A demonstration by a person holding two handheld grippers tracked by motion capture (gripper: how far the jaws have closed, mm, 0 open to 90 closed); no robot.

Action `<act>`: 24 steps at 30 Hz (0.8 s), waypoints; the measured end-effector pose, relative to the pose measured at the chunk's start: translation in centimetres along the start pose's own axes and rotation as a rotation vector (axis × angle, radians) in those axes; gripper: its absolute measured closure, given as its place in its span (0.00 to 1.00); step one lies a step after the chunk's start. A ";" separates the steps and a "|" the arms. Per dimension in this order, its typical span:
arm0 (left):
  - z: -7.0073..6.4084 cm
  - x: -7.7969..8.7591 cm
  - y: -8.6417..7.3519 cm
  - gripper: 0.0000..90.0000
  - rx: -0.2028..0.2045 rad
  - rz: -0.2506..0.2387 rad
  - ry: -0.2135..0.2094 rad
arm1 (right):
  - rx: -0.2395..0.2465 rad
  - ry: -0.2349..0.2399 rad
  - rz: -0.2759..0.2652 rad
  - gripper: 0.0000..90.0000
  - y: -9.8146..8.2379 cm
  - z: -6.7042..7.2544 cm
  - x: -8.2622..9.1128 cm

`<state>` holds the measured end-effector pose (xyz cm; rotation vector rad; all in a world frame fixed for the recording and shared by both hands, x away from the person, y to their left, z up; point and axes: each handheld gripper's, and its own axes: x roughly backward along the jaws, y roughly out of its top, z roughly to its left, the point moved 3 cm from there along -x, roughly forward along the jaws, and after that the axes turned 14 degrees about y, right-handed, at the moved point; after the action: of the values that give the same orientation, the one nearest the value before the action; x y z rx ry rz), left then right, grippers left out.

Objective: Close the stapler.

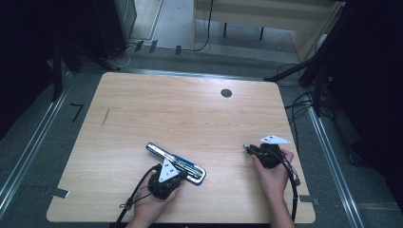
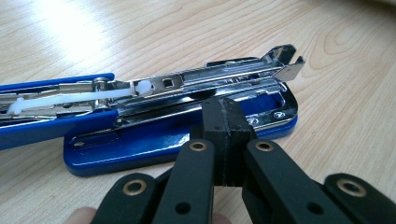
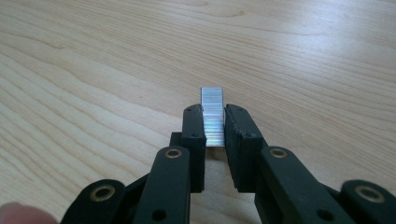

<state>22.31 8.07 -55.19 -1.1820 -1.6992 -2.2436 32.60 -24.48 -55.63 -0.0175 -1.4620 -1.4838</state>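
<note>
Resting between right gripper [image 3: 215, 122] jaws: staple strip [image 3: 212, 115]

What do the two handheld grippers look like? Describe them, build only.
Both the left gripper and the right gripper are black, with two flat-linked jaws pinned by brass-coloured rivets and blocky pads. Each carries a grey three-cornered plate on top and trails a black cable. No sleeves are visible.

Pale wood-grain counter [image 1: 190, 114] with rounded corners at centre frame; a small dark round hole [image 1: 226, 93] lies near its far edge, right of centre. Grey floor [image 1: 28, 142] surrounds it, with metal rails [image 1: 23, 156] running down the left and right sides. Black cables [image 1: 297, 107] trail at right. A light wooden bench [image 1: 266, 14] stands at top; dark drapes [image 1: 375, 71] flank both sides.
</note>
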 end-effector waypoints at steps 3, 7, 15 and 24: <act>0.0 0.0 0.0 1.00 0.000 0.000 0.001 | 0.015 0.009 0.004 0.89 0.1 0.3 0.1; 0.0 0.0 0.0 1.00 0.000 0.000 0.000 | 0.021 0.022 0.000 0.89 0.3 0.8 0.3; 0.0 0.0 0.0 1.00 0.002 0.001 -0.002 | 0.056 0.055 0.011 0.89 0.9 2.3 0.6; 0.0 0.0 0.0 1.00 0.000 0.001 -0.003 | 0.097 0.096 0.020 0.89 1.5 4.1 0.6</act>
<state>22.33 8.10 -55.19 -1.1861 -1.6988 -2.2428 30.80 -21.37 -53.09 0.0972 -1.4499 -1.3777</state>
